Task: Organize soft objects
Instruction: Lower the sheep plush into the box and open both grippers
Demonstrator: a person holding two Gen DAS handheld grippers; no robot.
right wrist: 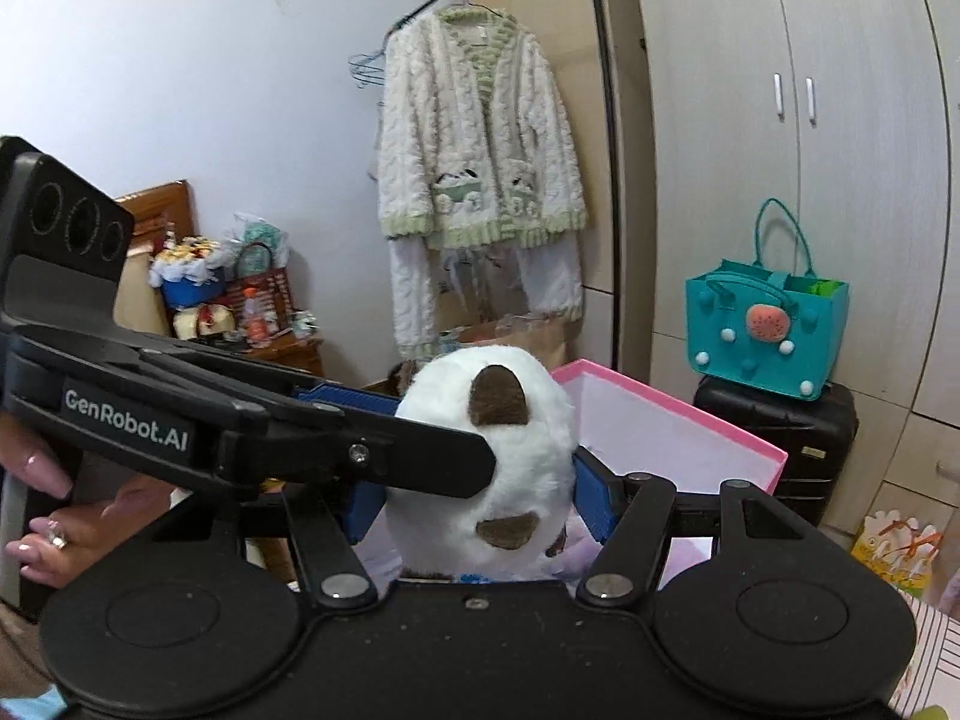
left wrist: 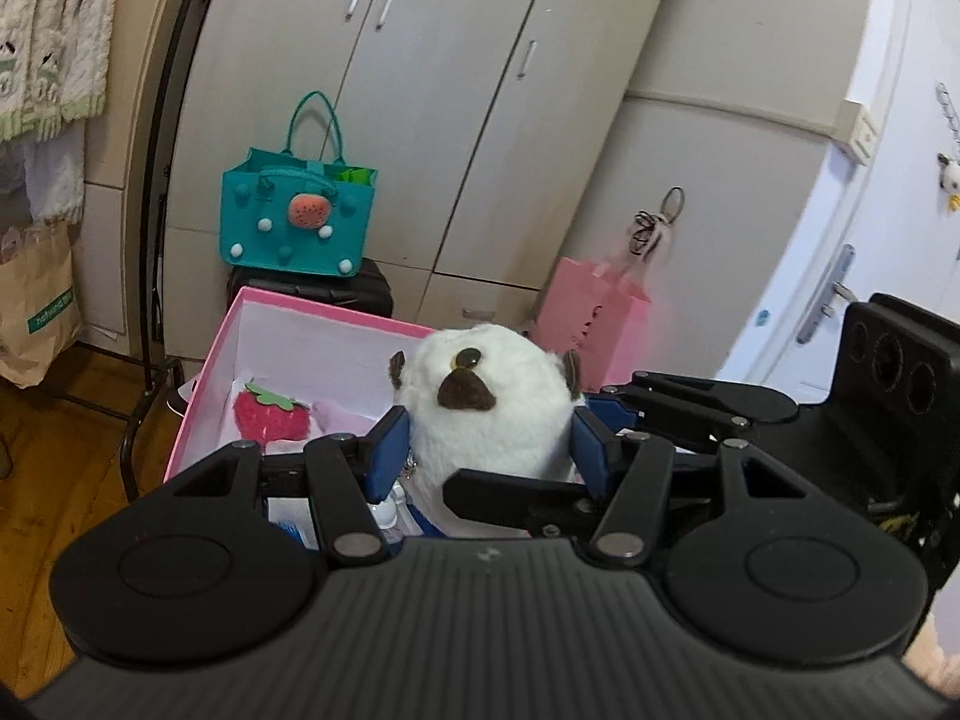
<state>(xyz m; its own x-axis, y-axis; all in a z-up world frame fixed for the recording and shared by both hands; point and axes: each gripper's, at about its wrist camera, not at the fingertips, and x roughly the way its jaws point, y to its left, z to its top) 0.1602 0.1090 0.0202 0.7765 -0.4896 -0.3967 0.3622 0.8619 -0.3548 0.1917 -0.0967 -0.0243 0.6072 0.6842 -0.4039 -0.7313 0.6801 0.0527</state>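
The white plush toy (left wrist: 486, 414) is up in the air, over the open pink box (left wrist: 312, 312). Both tongs hold it at once. The left tongs (left wrist: 489, 444) are clamped on its sides, one blue pad (left wrist: 389, 447) pressing into the fur on each side. The right tongs (right wrist: 480, 489) are clamped on it too, coming in from the other side, so the two tools cross each other at the toy.

The job now looks like putting the toy down into the box. A red strawberry plush (left wrist: 270, 417) already lies in there, with something pale pink beside it. To do it well, one pair of tongs should let go first, so the two tools do not bump. Then the other can lower the toy slowly into a free spot next to the strawberry and open only when the toy rests on the bottom. The toy is soft and squishy, so a gentle squeeze is enough.

Some things are hard to see. The bottom half of the toy is hidden behind the black tool bodies. The floor of the box under the toy is covered too, so I cannot tell how much room is left. There may be small blue and white things under the toy, but they are too hidden to name.
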